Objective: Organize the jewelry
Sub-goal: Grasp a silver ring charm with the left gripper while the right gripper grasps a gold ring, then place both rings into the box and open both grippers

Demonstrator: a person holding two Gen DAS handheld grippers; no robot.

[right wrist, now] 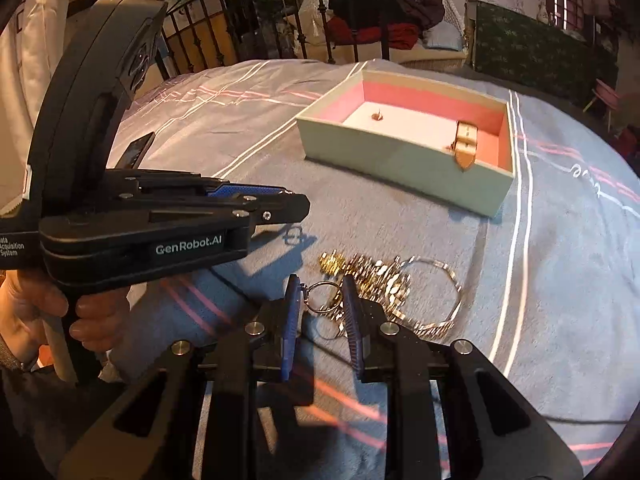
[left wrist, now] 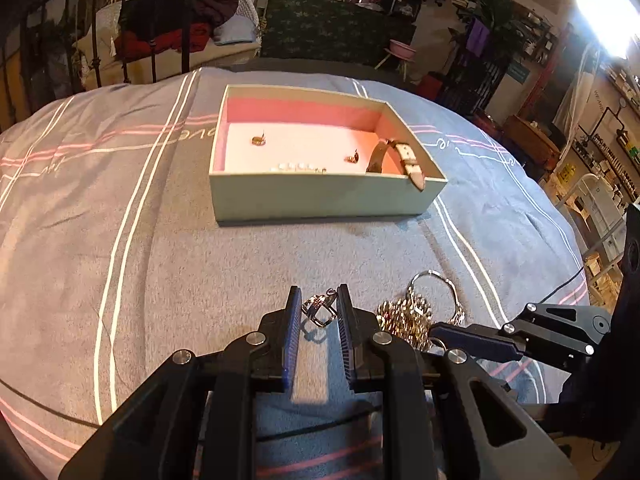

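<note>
An open box (left wrist: 320,200) with a pink lining sits on the bed; it holds a watch strap (left wrist: 404,160), small gold pieces (left wrist: 258,140) and a bead string (left wrist: 298,167). My left gripper (left wrist: 319,312) is open, its fingers either side of a small silver ring piece (left wrist: 318,310) lying on the blanket. A gold chain pile (left wrist: 408,316) with silver hoops lies just right of it. In the right wrist view my right gripper (right wrist: 322,300) is open over the chain pile (right wrist: 376,276), with a silver hoop (right wrist: 322,296) between its fingers. The box (right wrist: 400,160) lies beyond.
The grey-blue striped blanket (left wrist: 160,240) covers the bed. A metal bed frame (right wrist: 280,40) and piled clothes stand behind. The left gripper body (right wrist: 160,216) crosses the left of the right wrist view, close to the right gripper.
</note>
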